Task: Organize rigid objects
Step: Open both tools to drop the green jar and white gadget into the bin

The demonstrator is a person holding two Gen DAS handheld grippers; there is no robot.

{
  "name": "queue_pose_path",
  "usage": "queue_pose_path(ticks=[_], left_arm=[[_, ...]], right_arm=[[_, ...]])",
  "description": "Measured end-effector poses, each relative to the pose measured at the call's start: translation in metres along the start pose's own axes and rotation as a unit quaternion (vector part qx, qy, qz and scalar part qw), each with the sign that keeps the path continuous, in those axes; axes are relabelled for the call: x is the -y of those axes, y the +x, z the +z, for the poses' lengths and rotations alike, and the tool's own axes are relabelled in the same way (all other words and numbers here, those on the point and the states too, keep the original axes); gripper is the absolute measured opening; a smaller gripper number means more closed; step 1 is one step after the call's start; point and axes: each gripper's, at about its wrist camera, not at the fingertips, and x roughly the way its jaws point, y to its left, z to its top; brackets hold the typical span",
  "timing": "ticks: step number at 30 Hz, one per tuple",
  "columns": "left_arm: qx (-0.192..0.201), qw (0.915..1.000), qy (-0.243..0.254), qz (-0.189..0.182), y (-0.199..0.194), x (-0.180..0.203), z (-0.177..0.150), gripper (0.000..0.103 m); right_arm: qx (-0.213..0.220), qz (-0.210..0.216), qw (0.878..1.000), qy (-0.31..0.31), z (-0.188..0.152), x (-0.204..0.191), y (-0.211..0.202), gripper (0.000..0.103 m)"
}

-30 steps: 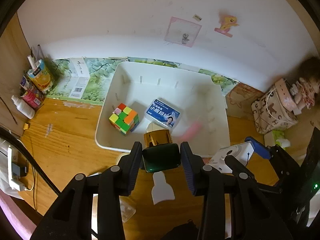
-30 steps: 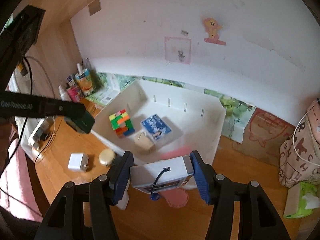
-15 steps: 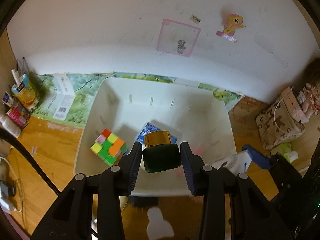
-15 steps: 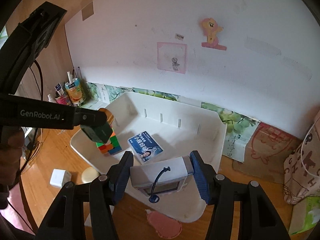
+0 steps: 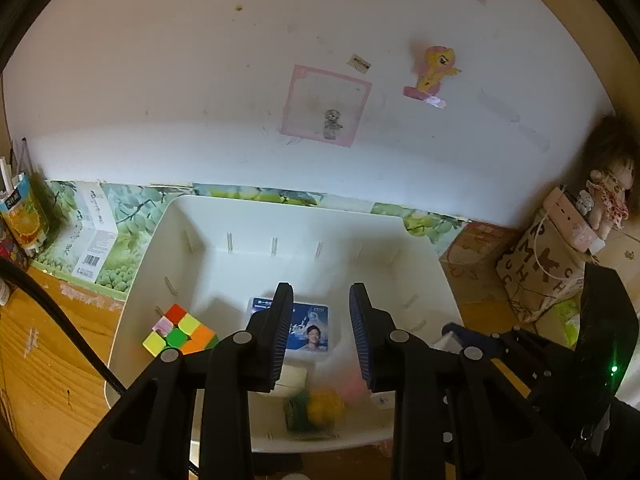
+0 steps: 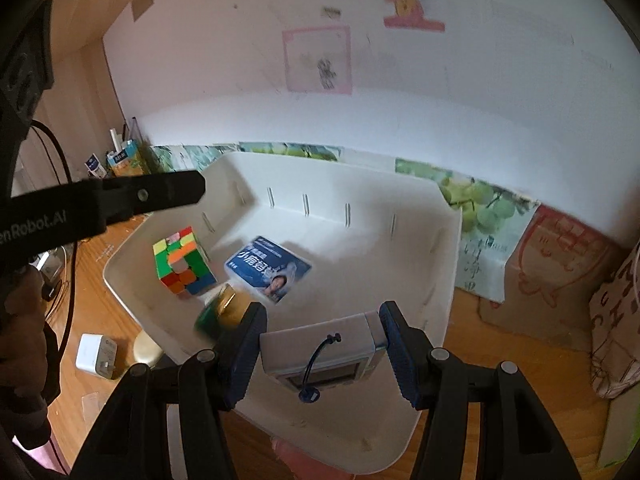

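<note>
The wooden surface (image 5: 52, 360) carries a white bin (image 5: 420, 264), which fills the middle of both views. The left gripper (image 5: 320, 300) hangs over the bin, its fingers a narrow gap apart with nothing between them. The right gripper (image 6: 322, 312), at the lower centre of its view, has its fingers pressed on both ends of a white-and-grey device (image 6: 320, 344) above the bin's near rim. Inside the bin, a colourful cube (image 5: 178, 330) sits at the left and a blue-labelled box (image 5: 310, 330) in the middle. A blurred green bottle with a gold cap (image 5: 314, 410) is by the near wall.
</note>
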Motion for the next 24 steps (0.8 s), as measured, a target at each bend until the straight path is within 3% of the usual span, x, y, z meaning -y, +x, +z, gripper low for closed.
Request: queue_pose_path(ticks=[5,17,24], left_arm=[[0.004,0.9999,-0.016,0.001,-0.002,-0.005,0.0,0.032],[0.03,0.9993,-0.021,0.005,-0.032,0.004,0.003,0.038],[0.054,0.9983,-0.02,0.014,-0.063,0.009,-0.004,0.06]], right_arm=[[-0.011,0.013,1.0,0.015,-0.002,0.003,0.007,0.059],[0.037,0.027,0.999,0.017,0.005,0.003,-0.024,0.072],[0.064,0.033,0.997,0.017,0.006,-0.001,-0.049,0.078]])
